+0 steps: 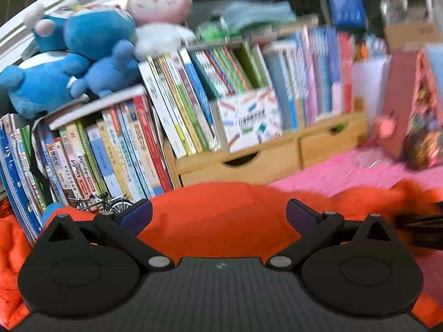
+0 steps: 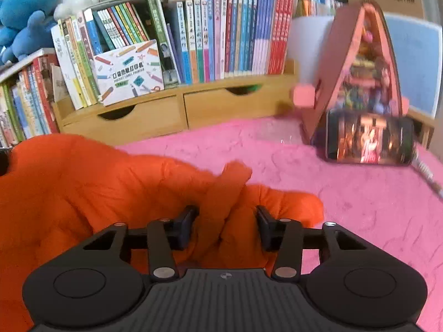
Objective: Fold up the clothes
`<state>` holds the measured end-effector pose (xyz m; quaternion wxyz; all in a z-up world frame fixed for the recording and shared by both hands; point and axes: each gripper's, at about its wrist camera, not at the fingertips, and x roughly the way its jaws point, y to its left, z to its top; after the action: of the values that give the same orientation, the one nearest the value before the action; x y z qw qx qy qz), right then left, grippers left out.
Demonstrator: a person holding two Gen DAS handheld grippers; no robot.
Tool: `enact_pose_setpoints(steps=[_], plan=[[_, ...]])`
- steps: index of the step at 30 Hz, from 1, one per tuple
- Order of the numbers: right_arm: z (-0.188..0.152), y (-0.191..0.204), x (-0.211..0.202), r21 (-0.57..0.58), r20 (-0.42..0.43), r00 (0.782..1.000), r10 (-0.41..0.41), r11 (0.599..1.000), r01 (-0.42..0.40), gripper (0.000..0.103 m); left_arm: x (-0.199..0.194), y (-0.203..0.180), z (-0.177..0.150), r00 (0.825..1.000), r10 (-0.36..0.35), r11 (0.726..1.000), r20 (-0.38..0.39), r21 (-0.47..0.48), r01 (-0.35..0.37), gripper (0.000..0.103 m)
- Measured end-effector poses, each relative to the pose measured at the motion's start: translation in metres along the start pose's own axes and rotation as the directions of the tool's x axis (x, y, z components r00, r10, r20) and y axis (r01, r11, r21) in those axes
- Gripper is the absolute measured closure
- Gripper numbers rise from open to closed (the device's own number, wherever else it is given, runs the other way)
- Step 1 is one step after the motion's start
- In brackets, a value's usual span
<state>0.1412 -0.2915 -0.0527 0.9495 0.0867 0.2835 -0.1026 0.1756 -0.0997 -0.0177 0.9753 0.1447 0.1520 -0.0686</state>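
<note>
We want both grips on matching edges of the orange garment (image 2: 83,188) before we carry the fold across — otherwise it goes over skewed. The right gripper (image 2: 227,221) has a bunched ridge of cloth between its part-closed jaws; whether the pads truly bite, we cannot tell. The left gripper (image 1: 218,213) stands wide open above the fabric, holding nothing. The garment lies heaped on the pink blanket (image 2: 346,193), toward its left side, under both tools.
</note>
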Motion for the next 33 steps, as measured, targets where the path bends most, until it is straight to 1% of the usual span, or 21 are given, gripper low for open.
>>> enact_pose_setpoints(steps=[1,2,4,5,7,9,11,15,22,27,29,30,31,32,33], plan=[[-0.003,-0.005,-0.005,0.003,0.004,1.0,0.012,1.0,-0.012,0.063,0.009,-0.007,-0.005,0.999,0.03,0.999,-0.027,0.022,-0.029,0.0],[-0.004,-0.01,-0.011,0.009,0.01,1.0,0.022,1.0,-0.022,0.065,0.019,-0.01,-0.012,0.997,0.045,0.999,-0.068,0.033,-0.042,0.0],[-0.008,-0.021,-0.023,0.028,0.024,0.999,0.042,0.999,-0.043,0.07,0.039,-0.015,-0.025,0.986,0.075,0.996,-0.148,0.058,-0.067,0.0],[-0.009,-0.028,-0.029,0.057,0.032,0.998,0.052,0.997,-0.054,0.072,0.044,-0.014,-0.029,0.983,0.075,0.996,-0.166,0.056,-0.066,0.0],[-0.011,-0.04,-0.041,0.112,0.048,0.997,0.064,0.991,-0.069,0.082,0.049,-0.018,-0.033,0.977,0.101,0.992,-0.186,0.098,-0.084,0.0],[-0.013,-0.046,-0.049,0.132,0.062,0.998,0.027,0.991,-0.035,0.087,0.052,-0.019,-0.034,0.972,0.11,0.989,-0.208,0.119,-0.087,0.0],[-0.017,-0.051,-0.053,0.127,0.074,0.997,-0.014,0.992,0.004,0.088,0.055,-0.018,-0.034,0.969,0.104,0.99,-0.222,0.115,-0.08,0.0],[-0.024,-0.062,-0.059,0.132,0.077,0.996,-0.053,0.99,0.042,0.089,0.06,-0.013,-0.034,0.965,0.079,0.995,-0.25,0.084,-0.06,0.0],[-0.031,-0.102,-0.085,0.18,0.096,0.981,-0.169,0.972,0.15,0.089,0.062,-0.011,-0.034,0.962,0.06,0.997,-0.267,0.062,-0.045,0.0],[-0.036,-0.127,-0.102,0.181,0.108,0.96,-0.259,0.954,0.237,0.089,0.062,-0.01,-0.035,0.961,0.052,0.998,-0.272,0.051,-0.04,0.0],[-0.037,-0.137,-0.11,0.182,0.114,0.954,-0.277,0.95,0.254,0.089,0.062,-0.009,-0.035,0.96,0.049,0.998,-0.275,0.046,-0.038,0.0],[-0.037,-0.14,-0.113,0.181,0.12,0.945,-0.304,0.943,0.28,0.089,0.063,-0.009,-0.035,0.96,0.048,0.998,-0.276,0.044,-0.037,0.0],[-0.038,-0.142,-0.117,0.179,0.125,0.936,-0.33,0.935,0.306,0.092,0.064,-0.008,-0.035,0.957,0.065,0.998,-0.283,0.041,-0.055,0.0],[-0.038,-0.148,-0.123,0.179,0.136,0.917,-0.376,0.919,0.35,0.102,0.065,-0.007,-0.035,0.954,0.081,0.997,-0.29,0.038,-0.073,0.0],[-0.037,-0.159,-0.132,0.184,0.155,0.88,-0.449,0.888,0.421,0.101,0.066,-0.004,-0.035,0.953,0.072,0.997,-0.296,0.02,-0.069,0.0]])
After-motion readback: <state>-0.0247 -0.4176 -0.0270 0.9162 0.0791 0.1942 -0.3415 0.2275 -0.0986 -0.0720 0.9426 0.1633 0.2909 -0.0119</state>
